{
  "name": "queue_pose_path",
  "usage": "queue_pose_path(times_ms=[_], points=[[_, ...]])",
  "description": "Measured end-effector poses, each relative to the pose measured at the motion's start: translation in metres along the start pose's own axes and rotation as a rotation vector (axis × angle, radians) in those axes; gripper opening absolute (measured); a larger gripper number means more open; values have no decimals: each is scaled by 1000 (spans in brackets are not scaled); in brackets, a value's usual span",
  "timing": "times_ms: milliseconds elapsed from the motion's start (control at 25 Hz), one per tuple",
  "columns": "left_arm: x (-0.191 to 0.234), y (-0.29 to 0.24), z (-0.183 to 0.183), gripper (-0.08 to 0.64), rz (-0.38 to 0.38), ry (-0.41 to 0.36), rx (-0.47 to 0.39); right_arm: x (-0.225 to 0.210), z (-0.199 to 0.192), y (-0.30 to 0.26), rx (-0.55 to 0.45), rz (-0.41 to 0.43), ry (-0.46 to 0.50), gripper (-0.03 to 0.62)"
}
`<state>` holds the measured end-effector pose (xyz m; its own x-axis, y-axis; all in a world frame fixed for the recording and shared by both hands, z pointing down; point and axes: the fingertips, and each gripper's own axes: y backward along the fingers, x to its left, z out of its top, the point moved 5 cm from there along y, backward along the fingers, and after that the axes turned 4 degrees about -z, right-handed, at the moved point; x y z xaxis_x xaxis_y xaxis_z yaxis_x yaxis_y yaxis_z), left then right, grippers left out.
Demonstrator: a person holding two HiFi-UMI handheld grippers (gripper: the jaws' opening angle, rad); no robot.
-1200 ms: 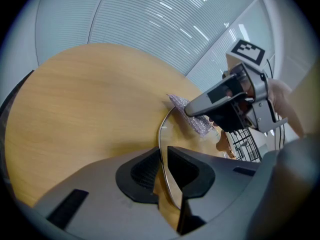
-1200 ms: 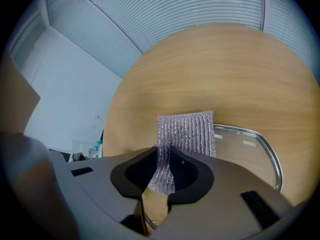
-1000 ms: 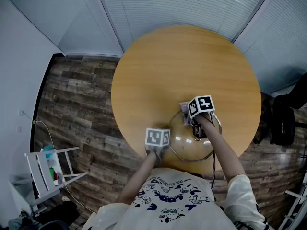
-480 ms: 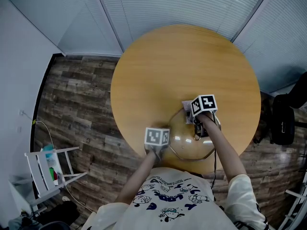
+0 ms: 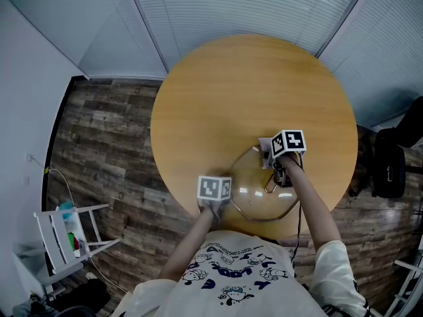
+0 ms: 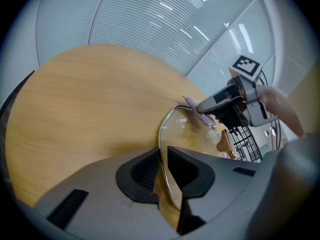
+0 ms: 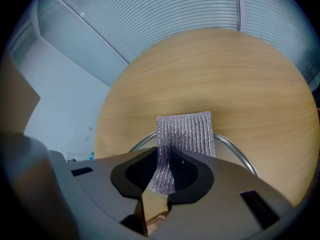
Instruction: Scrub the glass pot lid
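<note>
Currently, my left hand-held gripper (image 6: 162,170) clamping glass pot lid (image 5: 254,190) rim, right hand-held gripper (image 7: 167,173) pinching scouring cloth (image 7: 186,131) at far rim.

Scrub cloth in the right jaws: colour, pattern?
Scrubbing cloth: silvery grey with fine ribbed stripes; right gripper view.

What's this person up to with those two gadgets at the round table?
A person is cleaning a glass pot lid at the wooden table. The left gripper is clamped on the lid's near rim to steady it, while the right gripper pinches a silvery scrubbing cloth and lays it on the lid's far rim.
</note>
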<state>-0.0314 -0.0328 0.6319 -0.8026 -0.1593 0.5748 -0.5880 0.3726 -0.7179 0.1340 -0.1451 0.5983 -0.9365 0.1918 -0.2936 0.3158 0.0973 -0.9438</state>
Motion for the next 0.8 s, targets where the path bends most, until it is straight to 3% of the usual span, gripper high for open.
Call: queue_pose_path(times_ms=[800], points=[[-1,-2,1,58,11,-1,-2,-33,-6,12,-25,-36,-49,75]])
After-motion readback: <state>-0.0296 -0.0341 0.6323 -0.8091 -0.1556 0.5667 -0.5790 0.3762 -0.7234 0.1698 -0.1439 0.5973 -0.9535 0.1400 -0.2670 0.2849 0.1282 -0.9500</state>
